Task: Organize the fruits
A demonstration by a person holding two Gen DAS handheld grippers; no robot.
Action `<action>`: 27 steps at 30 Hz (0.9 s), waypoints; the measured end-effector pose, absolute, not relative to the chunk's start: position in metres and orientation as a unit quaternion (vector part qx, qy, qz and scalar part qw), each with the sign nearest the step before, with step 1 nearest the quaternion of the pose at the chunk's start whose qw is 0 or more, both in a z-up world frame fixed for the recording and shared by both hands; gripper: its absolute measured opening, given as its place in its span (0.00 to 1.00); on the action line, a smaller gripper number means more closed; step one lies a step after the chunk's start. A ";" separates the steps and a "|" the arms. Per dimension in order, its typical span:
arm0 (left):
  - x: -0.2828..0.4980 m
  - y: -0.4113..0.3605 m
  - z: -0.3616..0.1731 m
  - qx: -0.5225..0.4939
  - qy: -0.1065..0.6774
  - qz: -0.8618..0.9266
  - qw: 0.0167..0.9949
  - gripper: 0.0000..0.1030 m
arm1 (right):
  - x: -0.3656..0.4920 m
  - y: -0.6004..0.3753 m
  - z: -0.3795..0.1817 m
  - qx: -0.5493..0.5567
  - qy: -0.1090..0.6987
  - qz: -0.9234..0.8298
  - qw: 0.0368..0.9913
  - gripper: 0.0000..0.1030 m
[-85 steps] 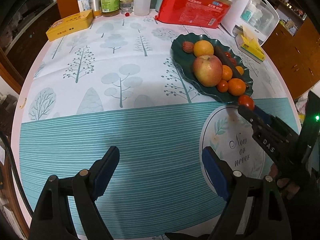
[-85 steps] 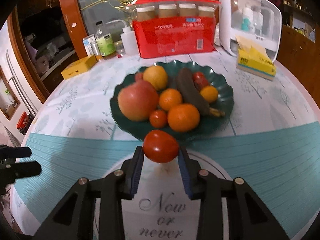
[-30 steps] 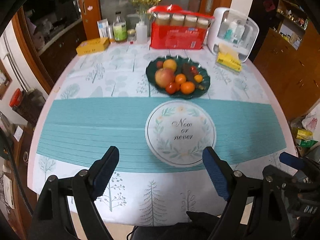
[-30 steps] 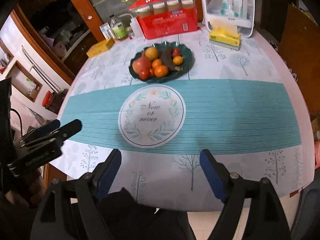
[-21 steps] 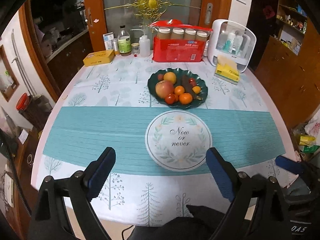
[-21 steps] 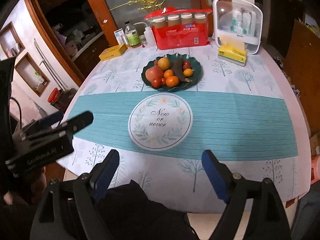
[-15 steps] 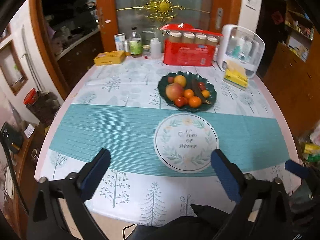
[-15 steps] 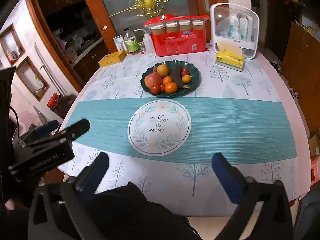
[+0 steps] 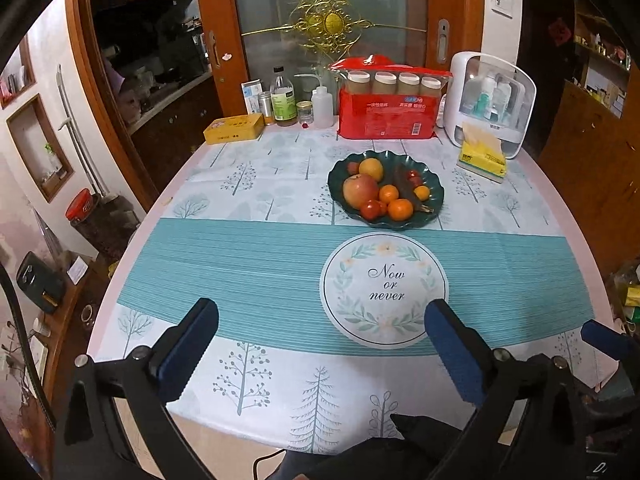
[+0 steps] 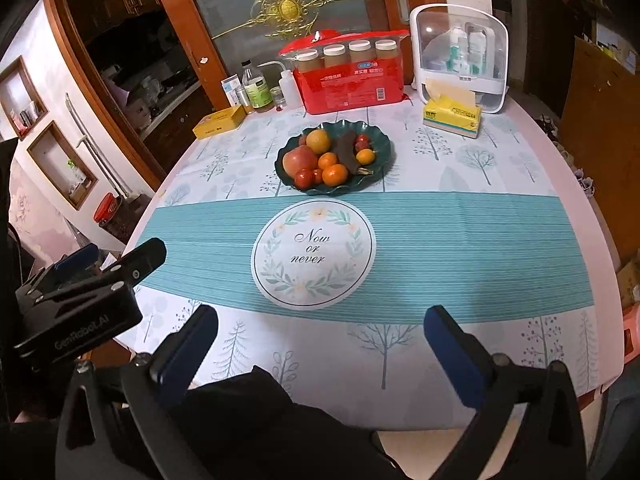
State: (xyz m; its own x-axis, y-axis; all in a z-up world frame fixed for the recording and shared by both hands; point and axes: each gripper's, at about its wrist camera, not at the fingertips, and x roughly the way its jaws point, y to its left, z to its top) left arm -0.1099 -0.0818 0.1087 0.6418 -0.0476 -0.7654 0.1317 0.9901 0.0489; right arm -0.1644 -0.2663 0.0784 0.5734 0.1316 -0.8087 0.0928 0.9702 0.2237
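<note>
A dark green scalloped plate (image 9: 434, 184) (image 10: 382, 140) stands past the middle of the table. It holds a red apple (image 9: 360, 191) (image 10: 298, 160), a red tomato (image 9: 370, 209) (image 10: 304, 178), several oranges, a dark banana (image 10: 347, 152) and small red fruits. My left gripper (image 9: 320, 344) is open and empty, held back above the table's near edge. My right gripper (image 10: 320, 344) is open and empty, also above the near edge. Each gripper shows at the side of the other's view.
A round "Now or never" mat (image 9: 384, 290) (image 10: 314, 254) lies in front of the plate. At the back stand a red jar pack (image 9: 388, 114), bottles (image 9: 283, 100), a yellow tin (image 9: 233, 129), a tissue box (image 9: 482, 156) and a white organizer (image 9: 490, 98).
The right gripper has let go of the tomato, which now lies on the plate. Both grippers have pulled back from the plate to the near edge and opened wide.
</note>
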 end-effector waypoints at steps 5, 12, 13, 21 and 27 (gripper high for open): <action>-0.107 -0.083 0.106 0.048 0.424 -0.052 0.903 0.99 | -0.163 -0.267 0.076 0.121 0.468 0.012 0.876 1.00; -0.103 -0.086 0.104 0.049 0.426 -0.057 0.902 0.99 | -0.156 -0.269 0.073 0.124 0.476 0.009 0.871 1.00; -0.102 -0.087 0.104 0.049 0.426 -0.058 0.901 0.99 | -0.156 -0.270 0.073 0.124 0.477 0.009 0.870 1.00; -0.096 -0.091 0.102 0.051 0.431 -0.061 0.899 0.99 | -0.148 -0.271 0.069 0.128 0.482 0.007 0.867 1.00; -0.092 -0.092 0.101 0.051 0.434 -0.061 0.898 0.99 | -0.147 -0.272 0.069 0.129 0.480 0.006 0.868 1.00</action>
